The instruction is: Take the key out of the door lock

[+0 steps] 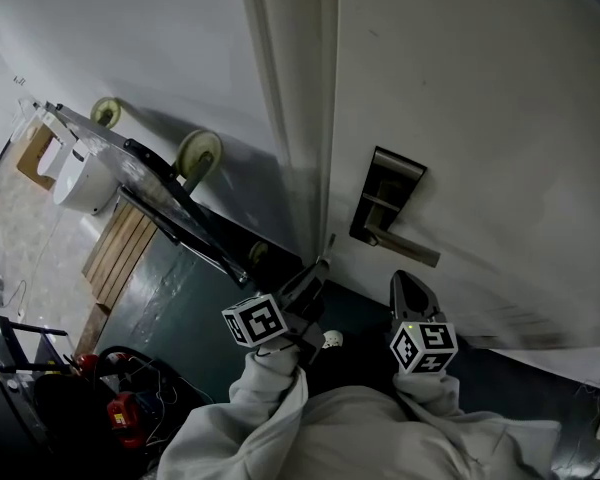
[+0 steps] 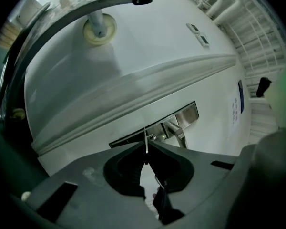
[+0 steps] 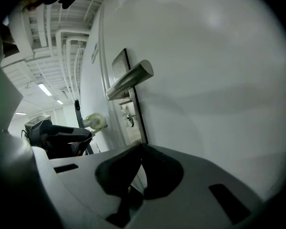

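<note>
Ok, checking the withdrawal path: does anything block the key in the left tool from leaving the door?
Nothing visible does. The thin silver key, pinched in the shut left tool, points at the white door; the steel lever handle stands aside.

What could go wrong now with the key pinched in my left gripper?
The key is pinched only at the very tips of the left gripper, so it might slip and drop. The door handle looks close ahead; a careless swing could knock the key loose.
</note>
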Available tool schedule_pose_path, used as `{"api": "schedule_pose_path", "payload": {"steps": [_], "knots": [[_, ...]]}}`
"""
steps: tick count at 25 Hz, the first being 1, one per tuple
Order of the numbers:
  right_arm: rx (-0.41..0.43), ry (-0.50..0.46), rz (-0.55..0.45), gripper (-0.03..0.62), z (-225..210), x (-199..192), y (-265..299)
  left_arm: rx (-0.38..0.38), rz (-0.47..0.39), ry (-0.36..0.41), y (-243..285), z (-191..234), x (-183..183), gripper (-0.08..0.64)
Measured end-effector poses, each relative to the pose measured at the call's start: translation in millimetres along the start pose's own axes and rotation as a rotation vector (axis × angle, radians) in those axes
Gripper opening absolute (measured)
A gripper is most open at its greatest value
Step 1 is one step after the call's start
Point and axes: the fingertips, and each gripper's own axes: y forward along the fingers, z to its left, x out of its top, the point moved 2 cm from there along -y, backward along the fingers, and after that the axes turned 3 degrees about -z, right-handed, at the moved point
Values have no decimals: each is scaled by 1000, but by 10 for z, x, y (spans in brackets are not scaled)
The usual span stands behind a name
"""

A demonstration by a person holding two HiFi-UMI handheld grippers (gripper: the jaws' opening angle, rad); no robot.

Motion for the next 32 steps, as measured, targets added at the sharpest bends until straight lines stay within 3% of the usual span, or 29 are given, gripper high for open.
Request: {"api": "schedule_pose_path", "payload": {"steps": [11,16,22,26,32], "knots": [[-4,-25,-18,52,-3,95,9,105,23,343,-67,44,205,28],[-27,-24,-26,52,-73,118,4,155,35,552,-88,60,309,28],[-49,-28,-38,52,-139,157,-4,161,18,702,-73,26,394,28],[-49,-53,-60,52,-153,213,-16,162,7,853,-49,-48,404,28],[-59,-85,-86,52,-185,289,-38,145,-9,924,15,-127,358,28]]}}
